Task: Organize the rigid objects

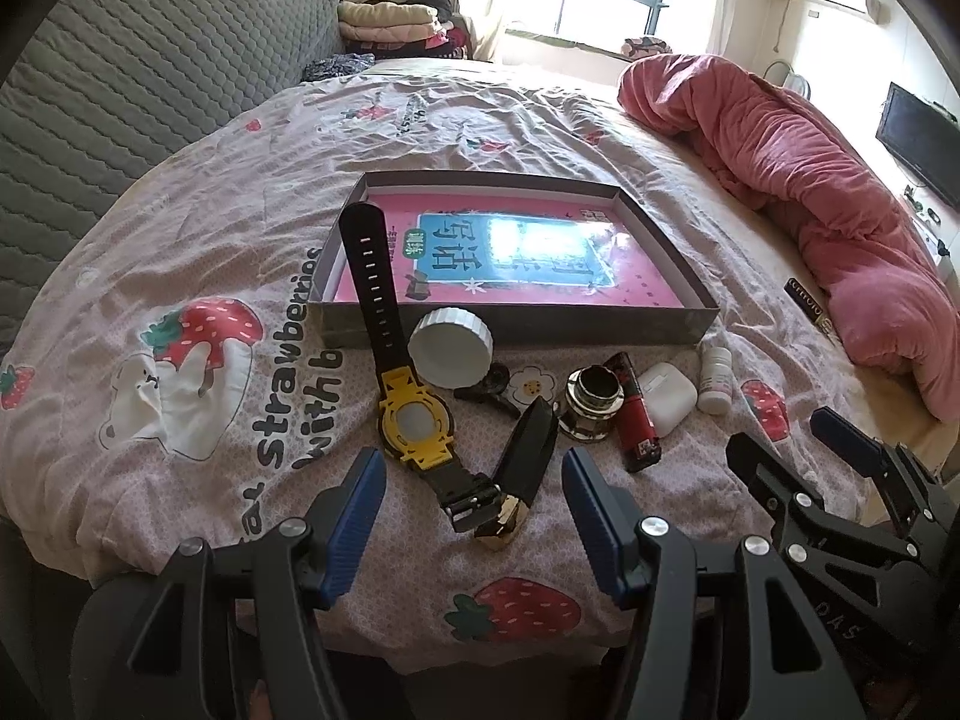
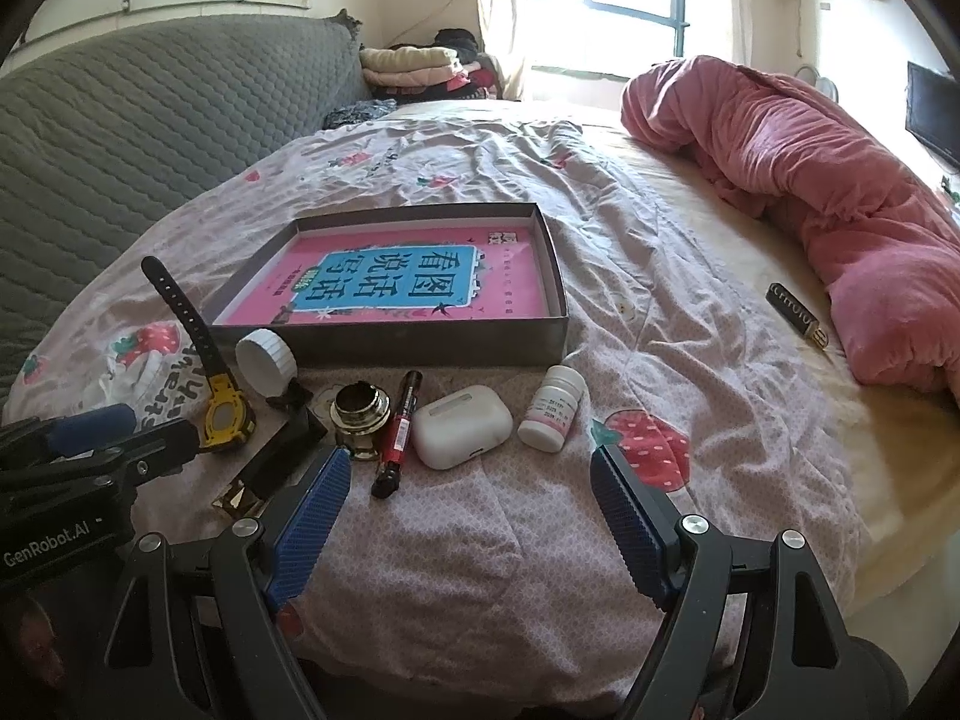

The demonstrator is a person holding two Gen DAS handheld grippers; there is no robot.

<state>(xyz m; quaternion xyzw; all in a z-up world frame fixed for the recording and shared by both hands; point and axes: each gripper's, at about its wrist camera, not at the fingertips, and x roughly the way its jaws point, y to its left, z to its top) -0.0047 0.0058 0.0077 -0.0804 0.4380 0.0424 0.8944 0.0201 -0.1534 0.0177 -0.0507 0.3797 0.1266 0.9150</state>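
The left gripper [image 1: 474, 516] is hovering wide open over the watch [image 1: 414, 420], whose strap is running straight ahead, while the right gripper [image 2: 471, 501], equally spread, is probably idling.

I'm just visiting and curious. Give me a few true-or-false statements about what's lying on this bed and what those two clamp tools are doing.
1. Both grippers, left and right, are open and empty. True.
2. The box holds a pink book. True.
3. The yellow watch lies inside the box. False: it lies on the sheet, its strap leaning on the box's wall.
4. The white earbud case stands open. False: it is closed.
5. The small white bottle lies beside the earbud case. True.
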